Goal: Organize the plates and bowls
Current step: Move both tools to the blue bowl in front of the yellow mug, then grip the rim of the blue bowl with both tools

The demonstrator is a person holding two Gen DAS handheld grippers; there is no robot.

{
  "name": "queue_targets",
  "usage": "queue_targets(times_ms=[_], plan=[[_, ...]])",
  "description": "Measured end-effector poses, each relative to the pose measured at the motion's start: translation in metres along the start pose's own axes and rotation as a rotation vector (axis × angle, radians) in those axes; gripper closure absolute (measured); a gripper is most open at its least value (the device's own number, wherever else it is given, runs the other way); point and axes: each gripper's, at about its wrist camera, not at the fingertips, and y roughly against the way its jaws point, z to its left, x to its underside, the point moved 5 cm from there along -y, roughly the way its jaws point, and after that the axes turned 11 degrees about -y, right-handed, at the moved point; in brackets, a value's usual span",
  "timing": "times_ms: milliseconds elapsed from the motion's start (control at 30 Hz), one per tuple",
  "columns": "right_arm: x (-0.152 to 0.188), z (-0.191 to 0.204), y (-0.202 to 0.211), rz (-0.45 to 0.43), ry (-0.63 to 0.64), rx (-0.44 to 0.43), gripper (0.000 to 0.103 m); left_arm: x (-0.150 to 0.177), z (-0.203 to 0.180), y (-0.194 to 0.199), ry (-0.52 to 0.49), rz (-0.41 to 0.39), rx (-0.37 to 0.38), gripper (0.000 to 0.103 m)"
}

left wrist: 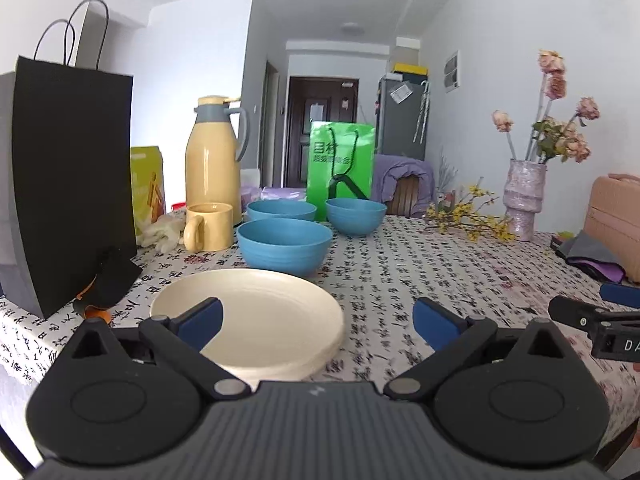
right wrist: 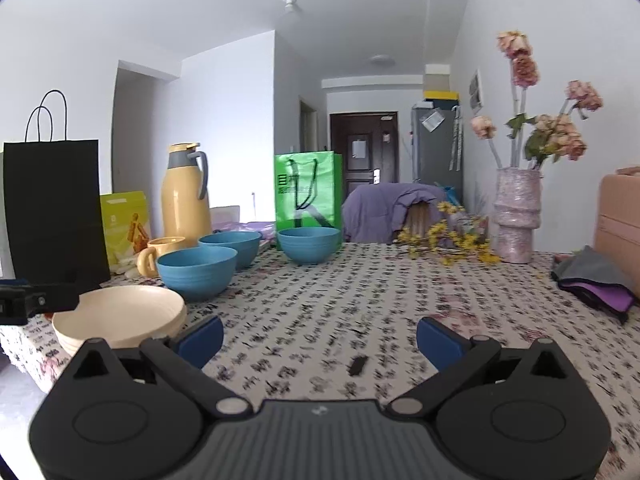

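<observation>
We see a stack of cream plates [left wrist: 256, 316] with fine ridged rims sitting at the near left of the surface [left wrist: 400, 280], which wears a white cloth printed with black calligraphy. Just beyond the stack stand three blue ribbed bowls: the nearest bowl [left wrist: 283, 246] sits close behind the plates, a second bowl [left wrist: 281, 210] is behind it, and a third bowl [left wrist: 355, 216] stands to the right of those two, apart from them. Our left gripper [left wrist: 318, 322] has its jaws spread wide with nothing between them, its left blue pad over the plates' near edge. Our right gripper [right wrist: 320, 340] is likewise wide and empty, over bare cloth to the right of the stack. Left of the bowls we find a yellow mug [left wrist: 209, 227] and a tall yellow thermos [left wrist: 214, 160], with a black paper bag [left wrist: 72, 184] crowding the plates' left side. A green bag [left wrist: 341, 164] rises behind the bowls. Far right stand a pink vase [left wrist: 523, 200] of dried roses, yellow flower sprigs [left wrist: 468, 216] and folded cloths [right wrist: 592, 280]. A small dark object [right wrist: 357, 365] lies on the cloth near the right gripper.
</observation>
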Motion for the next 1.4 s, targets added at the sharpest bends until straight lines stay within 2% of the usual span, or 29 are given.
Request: queue_targets(times_ms=[200, 300, 433, 467, 533, 667, 767, 833, 867, 900, 933, 967, 1000, 1033, 1133, 1300, 1400], plan=[[-0.033, 0.017, -0.064, 0.104, -0.107, -0.098, 0.002, -0.039, 0.048, -0.053, 0.087, 0.052, 0.015, 0.001], [-0.053, 0.026, -0.113, 0.168, -0.146, -0.135, 0.005, -0.057, 0.072, -0.088, 0.125, 0.092, 0.033, 0.007], [-0.070, 0.039, -0.177, 0.249, -0.173, -0.158, 0.012, -0.072, 0.105, -0.149, 0.207, 0.169, 0.099, 0.020], [-0.073, 0.044, -0.193, 0.273, -0.182, -0.168, 0.013, -0.073, 0.112, -0.164, 0.219, 0.193, 0.104, 0.023], [-0.077, 0.053, -0.228, 0.321, -0.220, -0.195, 0.014, -0.073, 0.123, -0.195, 0.241, 0.257, 0.100, 0.036], [-0.075, 0.070, -0.287, 0.397, -0.305, -0.235, 0.014, -0.073, 0.140, -0.250, 0.301, 0.339, 0.158, 0.042], [-0.064, 0.081, -0.327, 0.472, -0.358, -0.255, 0.026, -0.063, 0.150, -0.284, 0.336, 0.406, 0.149, 0.046], [-0.056, 0.088, -0.347, 0.517, -0.382, -0.264, 0.033, -0.058, 0.152, -0.300, 0.350, 0.430, 0.165, 0.052], [-0.052, 0.091, -0.354, 0.529, -0.392, -0.265, 0.034, -0.056, 0.152, -0.305, 0.358, 0.440, 0.175, 0.053], [-0.048, 0.093, -0.361, 0.537, -0.400, -0.263, 0.035, -0.054, 0.152, -0.311, 0.364, 0.449, 0.183, 0.059], [-0.045, 0.095, -0.366, 0.543, -0.403, -0.263, 0.041, -0.050, 0.152, -0.315, 0.373, 0.461, 0.189, 0.071], [-0.042, 0.096, -0.370, 0.550, -0.403, -0.266, 0.046, -0.046, 0.153, -0.320, 0.385, 0.480, 0.196, 0.076], [-0.038, 0.098, -0.374, 0.563, -0.402, -0.273, 0.058, -0.043, 0.152, -0.323, 0.393, 0.490, 0.192, 0.082], [-0.036, 0.100, -0.377, 0.574, -0.404, -0.277, 0.065, -0.040, 0.153, -0.326, 0.400, 0.499, 0.184, 0.086], [-0.032, 0.101, -0.382, 0.580, -0.400, -0.267, 0.074, -0.034, 0.154, -0.329, 0.412, 0.510, 0.179, 0.088], [-0.039, 0.090, -0.380, 0.560, -0.400, -0.235, 0.086, -0.048, 0.140, -0.320, 0.390, 0.508, 0.169, 0.088], [-0.051, 0.078, -0.369, 0.539, -0.409, -0.239, 0.088, -0.061, 0.128, -0.315, 0.397, 0.499, 0.170, 0.088]])
